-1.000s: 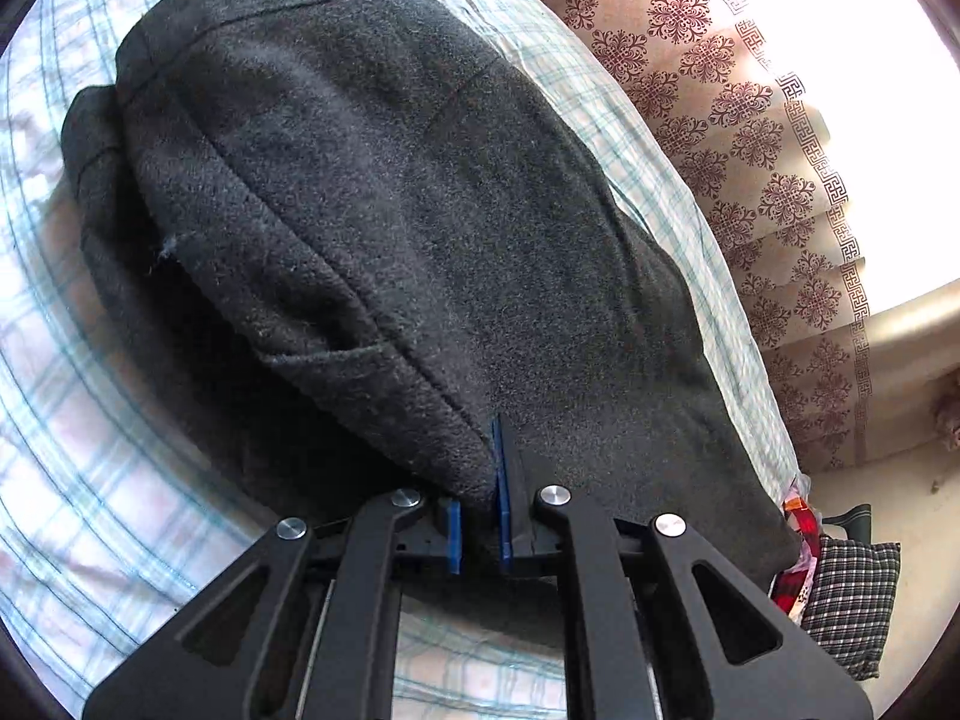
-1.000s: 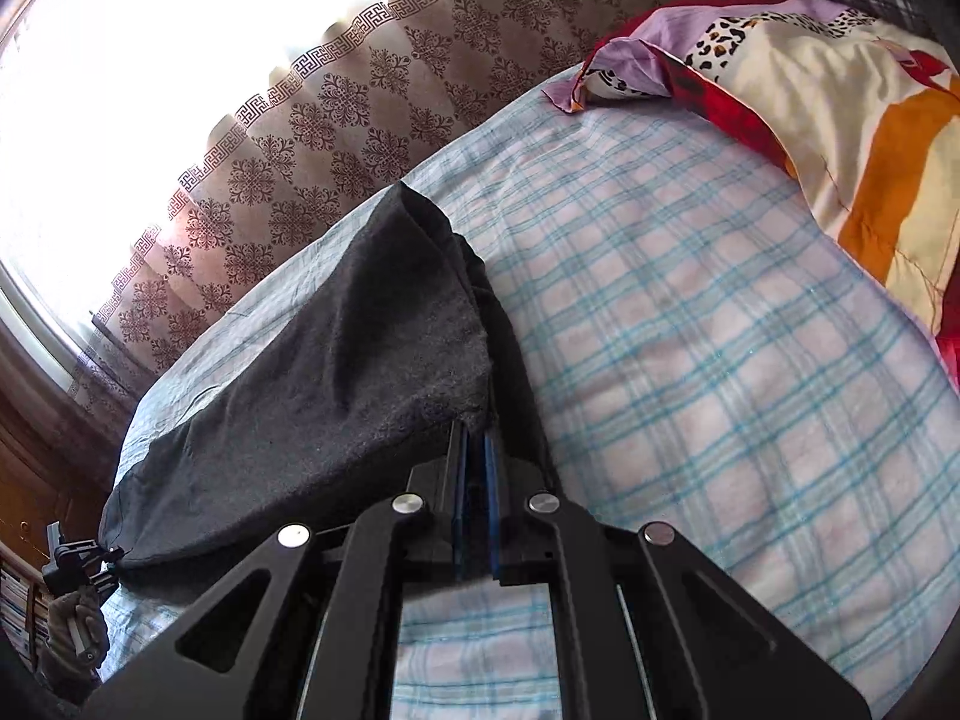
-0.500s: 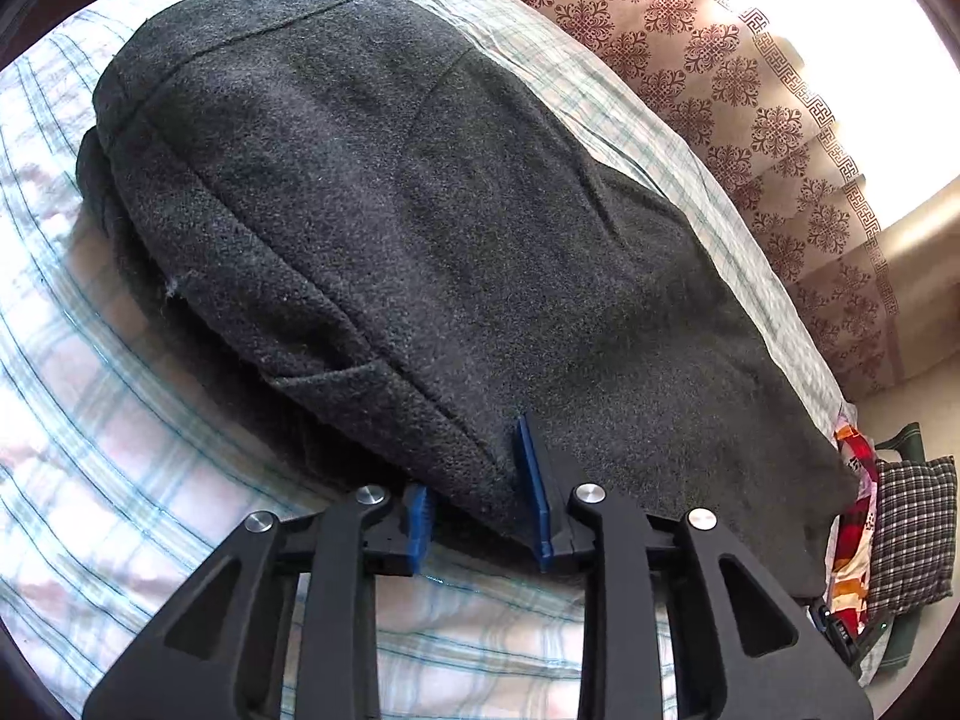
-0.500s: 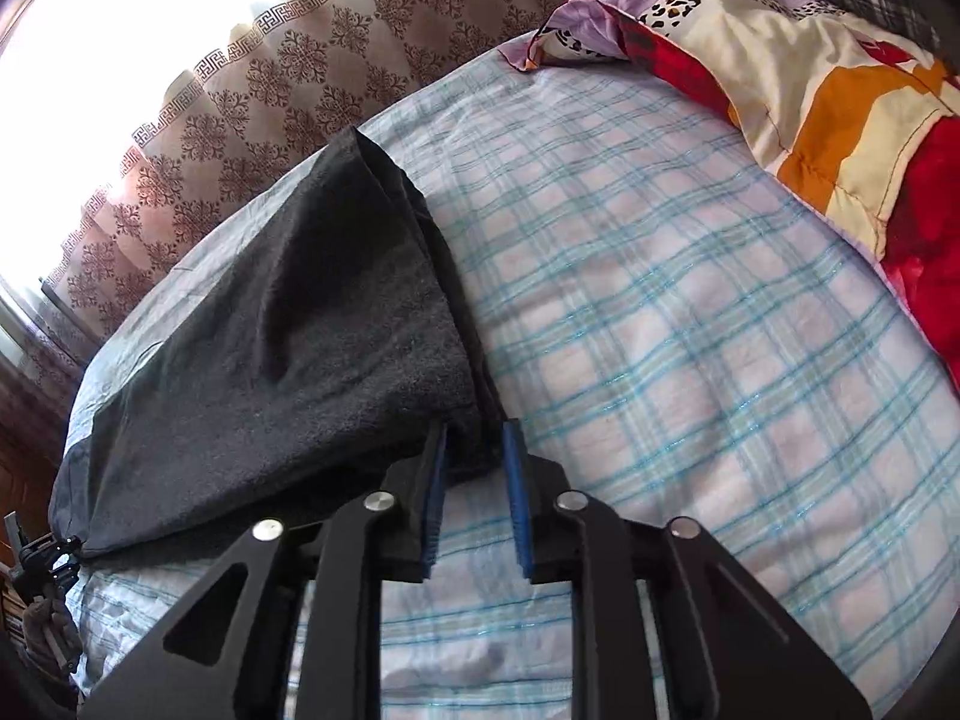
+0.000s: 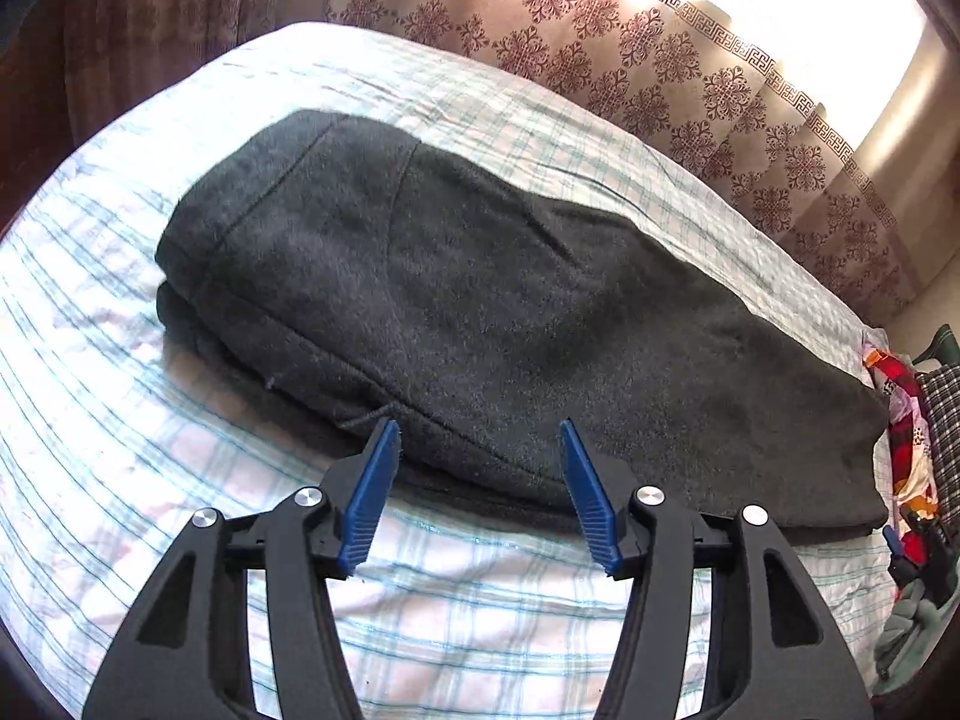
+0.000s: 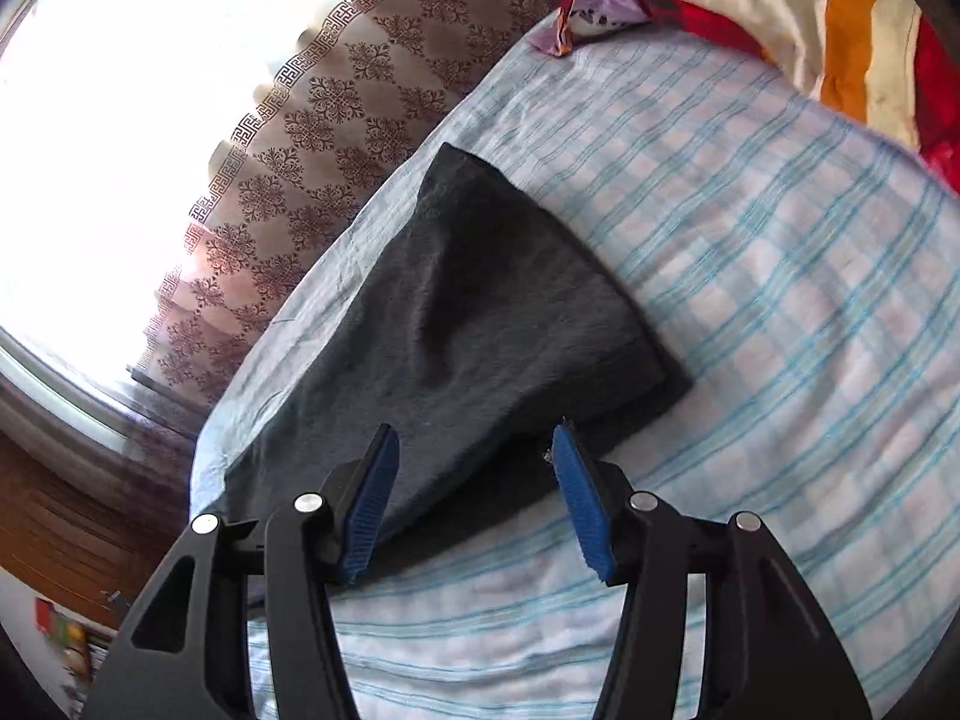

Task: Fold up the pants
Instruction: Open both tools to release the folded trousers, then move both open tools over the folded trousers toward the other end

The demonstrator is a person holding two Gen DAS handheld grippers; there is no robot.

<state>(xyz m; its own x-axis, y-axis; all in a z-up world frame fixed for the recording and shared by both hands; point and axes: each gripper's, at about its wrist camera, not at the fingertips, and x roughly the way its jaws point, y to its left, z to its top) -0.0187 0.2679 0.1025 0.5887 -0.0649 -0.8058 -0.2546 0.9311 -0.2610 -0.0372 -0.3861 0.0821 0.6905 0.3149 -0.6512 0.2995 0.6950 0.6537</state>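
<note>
Dark grey pants lie folded lengthwise on the checked bed sheet, waistband end at the left, legs running to the right. My left gripper is open and empty, raised just in front of the near edge of the pants. In the right wrist view the leg end of the pants lies flat on the sheet. My right gripper is open and empty, raised over the near edge of the leg end.
A patterned brown curtain hangs along the far side of the bed under a bright window. A colourful quilt is bunched at the head of the bed. A checked pillow lies at the far right.
Both grippers were shut on the near edge of the pants. They have opened, let the cloth drop flat, and pulled back and up.
</note>
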